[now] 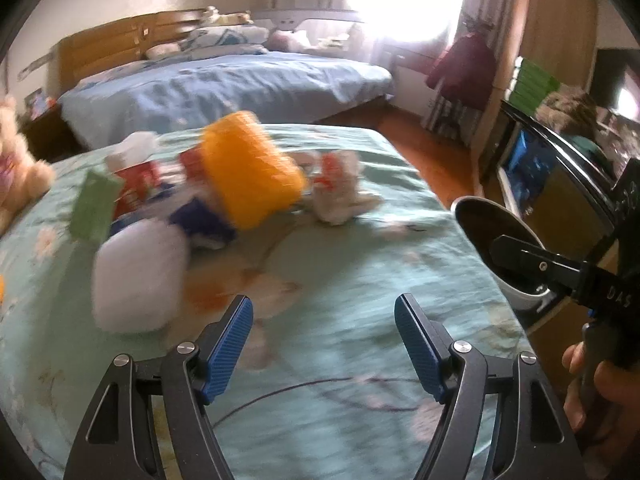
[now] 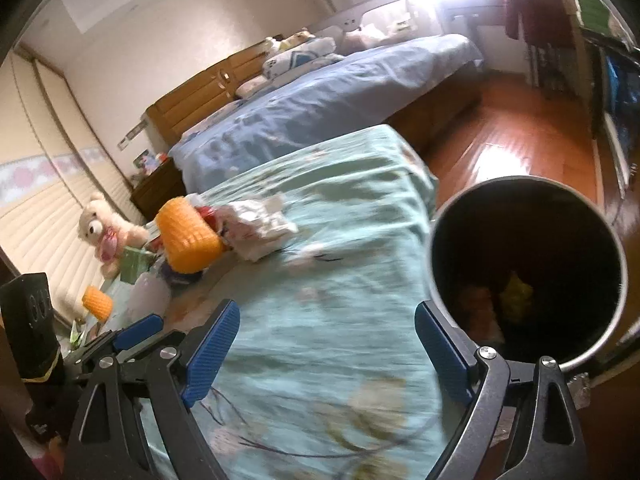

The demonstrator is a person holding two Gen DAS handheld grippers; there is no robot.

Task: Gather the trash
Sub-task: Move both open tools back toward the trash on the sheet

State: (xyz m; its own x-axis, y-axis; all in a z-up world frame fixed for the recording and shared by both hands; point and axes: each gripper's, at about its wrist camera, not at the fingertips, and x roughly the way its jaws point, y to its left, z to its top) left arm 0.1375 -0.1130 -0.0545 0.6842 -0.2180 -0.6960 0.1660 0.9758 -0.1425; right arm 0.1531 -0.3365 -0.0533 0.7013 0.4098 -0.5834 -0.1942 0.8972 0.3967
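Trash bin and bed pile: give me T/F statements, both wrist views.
1. Both grippers have their jaws open and hold nothing. True: left gripper, right gripper.
2. The trash bin is completely empty. False: something yellowish lies at its bottom.
3. The orange basket sits on the green floral bedspread. True.
4. The crumpled white wrapper is already in the bin. False: it lies on the bedspread beside the basket.
5. The teddy bear is held by the right gripper. False: it sits far off, untouched.

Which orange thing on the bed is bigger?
The orange basket lying on its side in the trash pile next to the crumpled white wrapper. The other orange piece is smaller and sits alone, lower left near the teddy bear.
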